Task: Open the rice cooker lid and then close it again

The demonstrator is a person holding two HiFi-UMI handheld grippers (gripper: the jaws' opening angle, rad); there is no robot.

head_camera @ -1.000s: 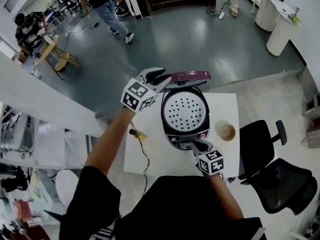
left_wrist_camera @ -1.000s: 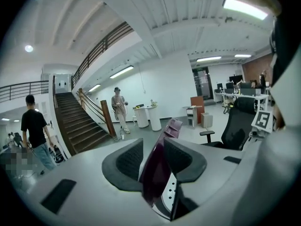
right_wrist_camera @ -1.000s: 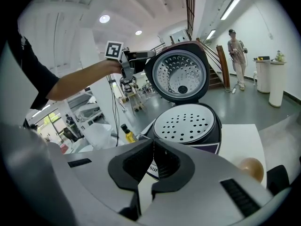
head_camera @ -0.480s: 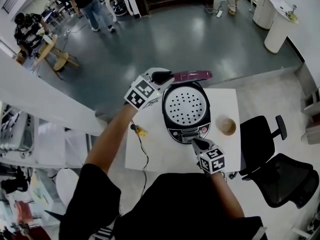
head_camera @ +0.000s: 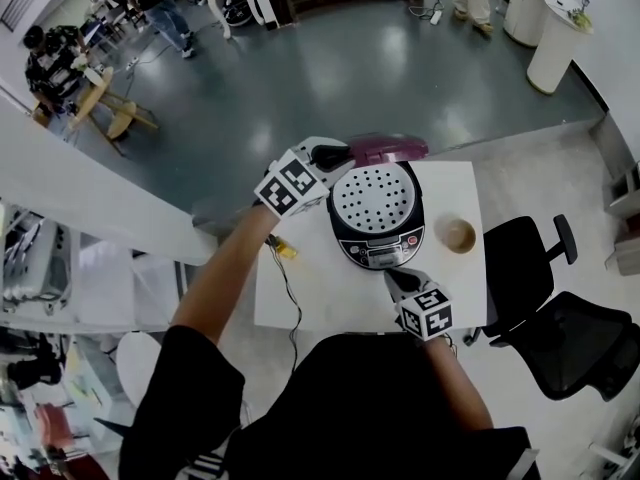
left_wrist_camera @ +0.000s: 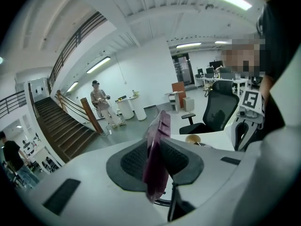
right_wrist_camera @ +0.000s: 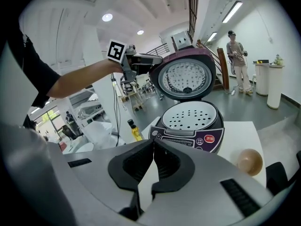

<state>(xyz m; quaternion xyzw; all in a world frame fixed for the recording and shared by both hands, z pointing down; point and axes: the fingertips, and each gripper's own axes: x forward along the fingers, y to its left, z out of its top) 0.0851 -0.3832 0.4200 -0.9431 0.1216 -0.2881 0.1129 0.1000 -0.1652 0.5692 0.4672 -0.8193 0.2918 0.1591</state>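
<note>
The black rice cooker [head_camera: 375,223] stands on the white table [head_camera: 320,298] with its purple lid [head_camera: 388,149] raised upright, the perforated white inner plate showing. My left gripper [head_camera: 335,154] is at the lid's left edge. In the left gripper view its jaws have just been closing, and the lid's rim [left_wrist_camera: 162,126] sits pressed between the pads. My right gripper [head_camera: 393,277] hovers just in front of the cooker's control panel [right_wrist_camera: 195,139], shut and empty [right_wrist_camera: 153,147]. The right gripper view shows the open lid [right_wrist_camera: 186,76] with the left gripper [right_wrist_camera: 141,60] on it.
A brown cup [head_camera: 457,235] stands right of the cooker. A small yellow bottle [head_camera: 283,251] and a black cable lie at the table's left side. A black office chair [head_camera: 545,303] is right of the table. People stand far off on the floor below.
My left gripper has moved right onto the lid's edge and closed on it. The right gripper has drawn back a little from the cooker's front.
</note>
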